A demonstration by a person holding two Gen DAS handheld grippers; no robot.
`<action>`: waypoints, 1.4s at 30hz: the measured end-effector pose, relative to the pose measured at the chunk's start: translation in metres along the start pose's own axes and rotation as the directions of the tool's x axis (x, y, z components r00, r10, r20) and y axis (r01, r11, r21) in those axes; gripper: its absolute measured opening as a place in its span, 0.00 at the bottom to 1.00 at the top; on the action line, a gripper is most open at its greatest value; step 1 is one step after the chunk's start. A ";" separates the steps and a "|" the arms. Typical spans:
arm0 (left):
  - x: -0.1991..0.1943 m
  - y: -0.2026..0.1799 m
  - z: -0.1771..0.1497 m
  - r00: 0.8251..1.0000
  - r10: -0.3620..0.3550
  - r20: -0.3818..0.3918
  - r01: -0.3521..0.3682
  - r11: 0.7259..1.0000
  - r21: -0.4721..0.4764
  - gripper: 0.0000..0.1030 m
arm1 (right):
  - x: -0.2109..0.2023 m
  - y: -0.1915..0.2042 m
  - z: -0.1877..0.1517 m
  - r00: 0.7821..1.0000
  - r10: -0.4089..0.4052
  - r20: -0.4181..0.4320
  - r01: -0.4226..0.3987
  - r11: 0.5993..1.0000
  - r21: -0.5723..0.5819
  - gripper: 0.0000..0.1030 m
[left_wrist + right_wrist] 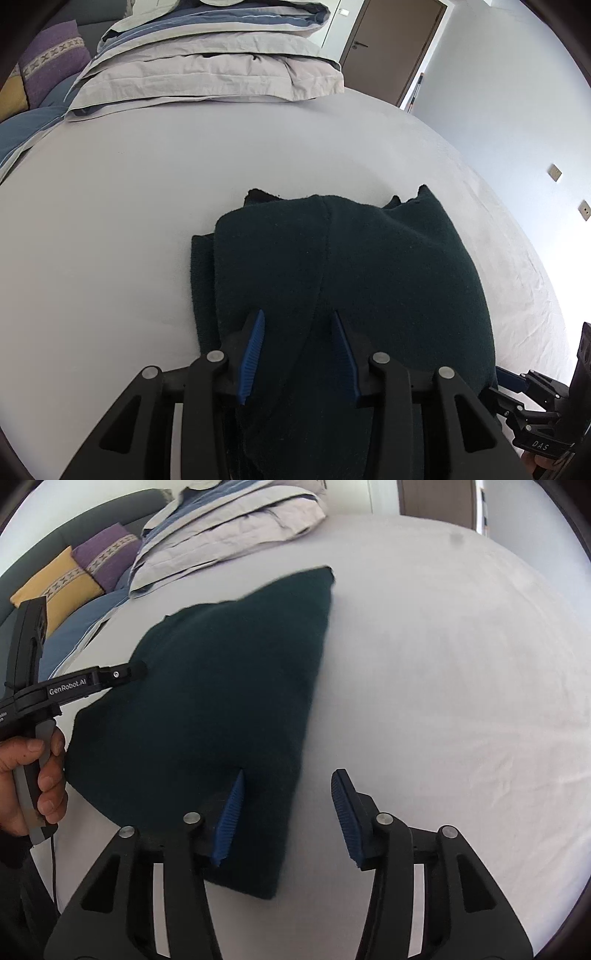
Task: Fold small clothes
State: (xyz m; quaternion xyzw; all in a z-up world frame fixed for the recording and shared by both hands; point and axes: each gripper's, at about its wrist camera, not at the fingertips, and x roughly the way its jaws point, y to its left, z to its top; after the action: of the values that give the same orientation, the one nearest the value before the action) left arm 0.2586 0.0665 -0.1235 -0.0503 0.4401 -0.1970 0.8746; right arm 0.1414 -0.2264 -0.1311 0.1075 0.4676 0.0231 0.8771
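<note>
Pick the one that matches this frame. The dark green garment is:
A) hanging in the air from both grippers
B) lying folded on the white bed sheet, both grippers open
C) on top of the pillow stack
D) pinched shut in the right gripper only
B: the dark green garment lies folded on the white bed sheet, with the left gripper and right gripper both open and neither clamped on it.

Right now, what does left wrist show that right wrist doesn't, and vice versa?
Left wrist only: brown door, wall sockets, the garment's stacked layers along its left edge.
Right wrist only: the hand holding the left gripper, yellow cushion.
Both: dark green garment on the white sheet, folded bedding, purple cushion; both grippers open.
</note>
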 end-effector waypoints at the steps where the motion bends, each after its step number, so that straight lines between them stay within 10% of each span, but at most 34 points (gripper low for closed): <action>1: 0.001 -0.002 0.000 1.000 0.010 -0.001 -0.010 1.000 0.004 0.41 | 0.002 -0.002 -0.003 1.000 0.008 0.003 -0.008 1.000 0.013 0.47; 8: -0.031 0.000 0.003 0.996 -0.045 0.072 0.048 0.998 -0.037 0.43 | -0.046 0.018 0.033 0.981 0.100 0.165 -0.110 0.992 0.053 0.47; 14: -0.019 0.016 0.012 0.997 -0.054 0.058 0.059 0.994 -0.095 0.43 | -0.008 0.047 0.105 0.872 0.457 0.177 -0.477 0.874 0.094 0.47; 17: 0.000 0.019 0.008 0.998 -0.058 0.016 0.060 0.993 -0.100 0.43 | 0.052 0.041 0.117 0.846 0.525 0.095 -0.530 0.808 0.256 0.47; 18: 0.003 0.023 0.008 0.998 -0.064 0.024 0.066 0.992 -0.111 0.43 | 0.068 0.034 0.114 0.855 0.515 0.067 -0.510 0.806 0.301 0.42; 20: 0.006 0.032 0.008 0.995 -0.092 0.032 0.096 0.985 -0.141 0.43 | 0.095 0.012 0.108 0.873 0.484 0.067 -0.472 0.801 0.369 0.00; 23: 0.007 0.039 0.007 0.993 -0.114 0.041 0.119 0.983 -0.142 0.42 | 0.113 -0.011 0.091 0.805 0.572 0.158 -0.577 0.691 0.435 0.00; 28: -0.008 0.061 0.006 0.991 -0.112 0.070 0.125 0.966 -0.227 0.36 | 0.081 -0.017 0.081 0.851 0.499 0.167 -0.522 0.764 0.380 0.00; 32: -0.027 0.069 0.004 0.989 -0.108 0.103 0.131 0.958 -0.257 0.36 | 0.043 -0.020 0.084 0.878 0.447 0.174 -0.479 0.817 0.321 0.15; 38: -0.037 0.017 0.012 0.977 -0.174 0.120 0.189 0.973 -0.129 0.47 | 0.011 -0.006 0.069 0.820 0.564 0.102 -0.570 0.786 0.240 0.49; 42: -0.005 -0.004 0.010 0.990 -0.138 0.028 0.139 0.988 -0.069 0.47 | 0.020 0.003 0.053 0.809 0.584 0.066 -0.583 0.782 0.221 0.49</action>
State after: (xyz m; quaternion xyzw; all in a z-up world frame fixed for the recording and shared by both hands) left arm 0.2624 0.0639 -0.1124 -0.1138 0.4322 -0.2410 0.8615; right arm 0.1969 -0.2298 -0.1184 0.3478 0.4136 0.2388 0.8068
